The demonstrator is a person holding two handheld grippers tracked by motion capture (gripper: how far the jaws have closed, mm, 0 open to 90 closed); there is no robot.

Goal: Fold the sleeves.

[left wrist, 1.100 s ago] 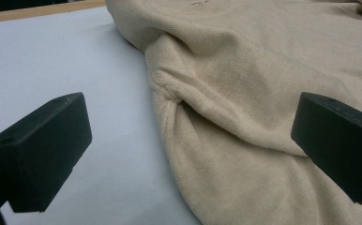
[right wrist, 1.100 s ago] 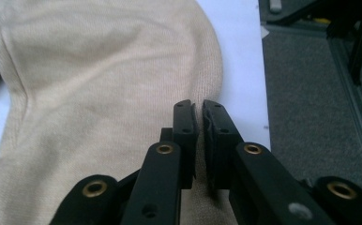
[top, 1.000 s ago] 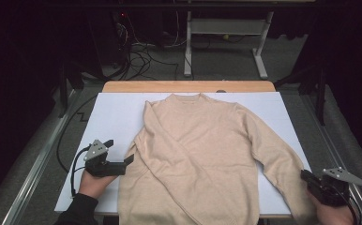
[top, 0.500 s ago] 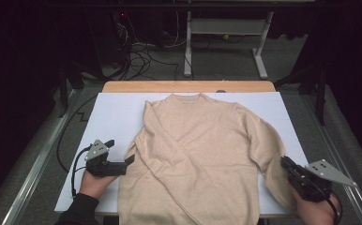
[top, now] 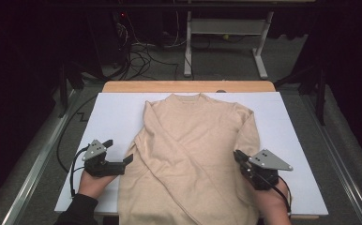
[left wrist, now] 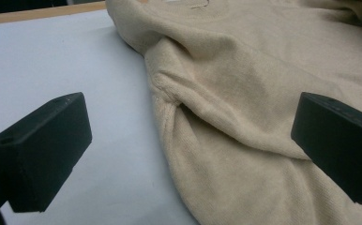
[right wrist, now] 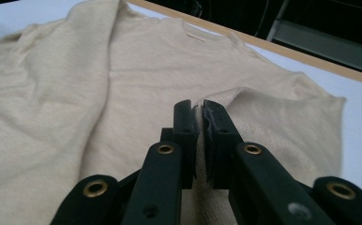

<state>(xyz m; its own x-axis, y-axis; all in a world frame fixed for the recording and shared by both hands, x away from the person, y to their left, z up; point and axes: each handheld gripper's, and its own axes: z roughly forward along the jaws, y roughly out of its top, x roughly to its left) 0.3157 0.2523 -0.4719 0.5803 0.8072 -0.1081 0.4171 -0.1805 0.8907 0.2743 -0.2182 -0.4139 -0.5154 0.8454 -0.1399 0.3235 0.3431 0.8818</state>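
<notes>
On the white surface (top: pixel 109 117), right gripper (right wrist: pixel 201 112) clamped on the beige sweater's (top: pixel 193 150) sleeve mid-fold; left gripper (top: pixel 125 161) apart, idle; next, lay sleeve across.

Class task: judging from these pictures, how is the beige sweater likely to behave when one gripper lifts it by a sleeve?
The sweater is probably floppy: its knit creases and bunches where the right gripper pinches a sleeve fold. It likely drapes and drags instead of lifting whole, since most lies flat on the table. The fuzzy knit looks grippy, so slipping seems unlikely.

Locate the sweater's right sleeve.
In the high view, the sleeve lies folded inward along the beige sweater, its edge pinched by the right gripper.
</notes>
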